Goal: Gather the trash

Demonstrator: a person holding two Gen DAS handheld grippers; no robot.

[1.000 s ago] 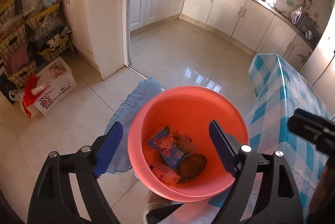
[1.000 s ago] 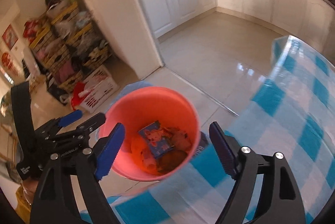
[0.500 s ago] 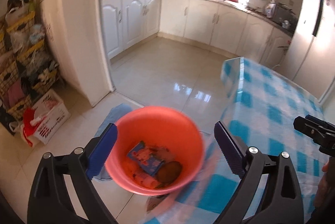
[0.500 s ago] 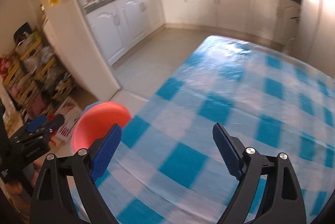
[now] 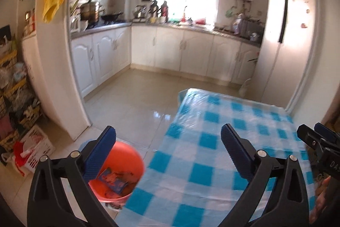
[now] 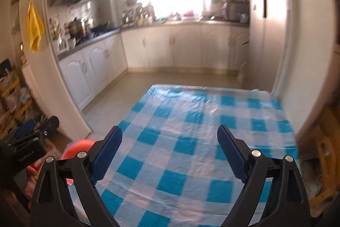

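An orange bin (image 5: pixel 125 165) stands on the floor at the table's left edge, partly behind my left finger. It holds a blue snack packet (image 5: pixel 112 181) and other scraps. My left gripper (image 5: pixel 167 152) is open and empty, raised over the table's left edge. My right gripper (image 6: pixel 169 152) is open and empty above the blue-and-white checked tablecloth (image 6: pixel 191 137). In the right wrist view only the bin's rim (image 6: pixel 76 148) shows beside the table. No loose trash shows on the cloth.
The checked table (image 5: pixel 223 142) runs toward a white fridge (image 5: pixel 286 40). White kitchen cabinets (image 5: pixel 180 48) line the far walls. A white crate (image 5: pixel 36 146) and stacked shelves stand at the left, by a white pillar (image 5: pixel 57 69).
Both grippers have lifted and tilted up from over the bin. The bin has slid to the lower left of both views, and the table and kitchen now fill them.
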